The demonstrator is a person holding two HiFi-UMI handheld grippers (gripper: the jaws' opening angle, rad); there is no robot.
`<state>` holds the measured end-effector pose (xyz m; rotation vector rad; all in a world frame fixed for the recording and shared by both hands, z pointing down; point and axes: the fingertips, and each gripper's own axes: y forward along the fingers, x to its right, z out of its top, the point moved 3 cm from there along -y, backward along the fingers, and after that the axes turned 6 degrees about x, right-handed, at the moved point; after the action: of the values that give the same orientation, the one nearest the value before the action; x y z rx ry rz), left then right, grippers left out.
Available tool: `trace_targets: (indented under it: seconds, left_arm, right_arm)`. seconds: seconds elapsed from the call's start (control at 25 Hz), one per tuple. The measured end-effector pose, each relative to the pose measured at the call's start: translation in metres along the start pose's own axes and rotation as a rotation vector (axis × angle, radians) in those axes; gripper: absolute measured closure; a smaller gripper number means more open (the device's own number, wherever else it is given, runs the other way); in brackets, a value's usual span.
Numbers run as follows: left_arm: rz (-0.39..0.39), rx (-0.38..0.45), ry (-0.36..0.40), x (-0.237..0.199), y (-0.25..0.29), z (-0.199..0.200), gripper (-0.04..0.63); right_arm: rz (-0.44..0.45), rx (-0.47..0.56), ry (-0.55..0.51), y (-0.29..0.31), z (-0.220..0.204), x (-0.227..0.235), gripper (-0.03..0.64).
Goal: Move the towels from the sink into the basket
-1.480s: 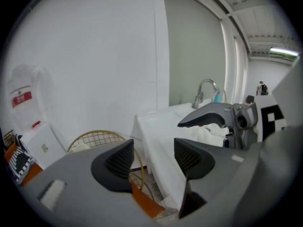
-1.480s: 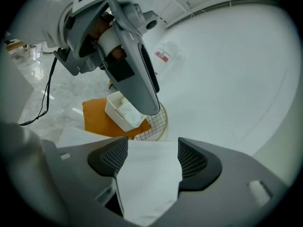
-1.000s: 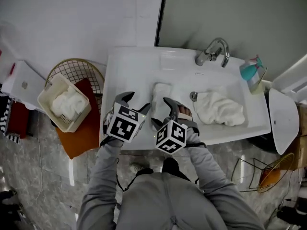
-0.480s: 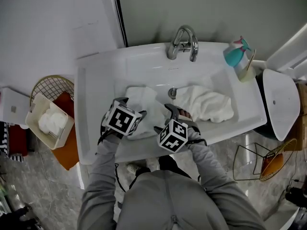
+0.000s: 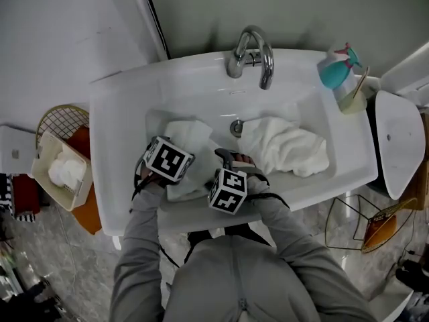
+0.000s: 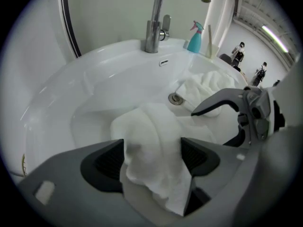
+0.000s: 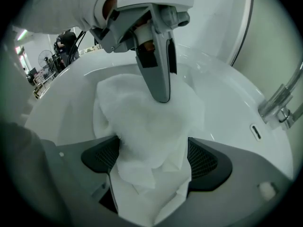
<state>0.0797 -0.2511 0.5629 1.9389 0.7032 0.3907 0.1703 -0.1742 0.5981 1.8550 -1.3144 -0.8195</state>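
No legible text, number or brand appeared in any view. The left marker cube (image 5: 167,159), on the left gripper (image 6: 152,157), and the right marker cube (image 5: 228,190), on the right gripper (image 7: 150,162), bore only black-and-white square patterns, without letters. Any print on the teal spray bottle (image 5: 333,72) was too small to read.

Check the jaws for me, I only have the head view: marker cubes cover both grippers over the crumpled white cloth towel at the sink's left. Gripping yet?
Observer: Left gripper: jaws have just been opening; the crumpled white cloth towel sits between its pads, unsqueezed.
Operator: Right one?
Observer: Right gripper: jaws also just been opening, wide, same towel between them.
Operator: Anyone nearby?
Observer: Yes, two people stand far behind the white ceramic sink.
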Motion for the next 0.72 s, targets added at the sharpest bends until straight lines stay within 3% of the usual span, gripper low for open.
trace_targets:
  seconds: [0.4,0.72]
  left_arm:
    - [-0.051,-0.102,-0.006,0.003,0.036,-0.005,0.189]
    - [-0.043,-0.186,0.089,0.006,0.057,-0.01,0.19]
  right_arm:
    - [0.134,-0.035,0.074,0.046,-0.015,-0.003,0.189]
    - [0.216,-0.052,0.099,0.059,-0.016,0.0,0.19]
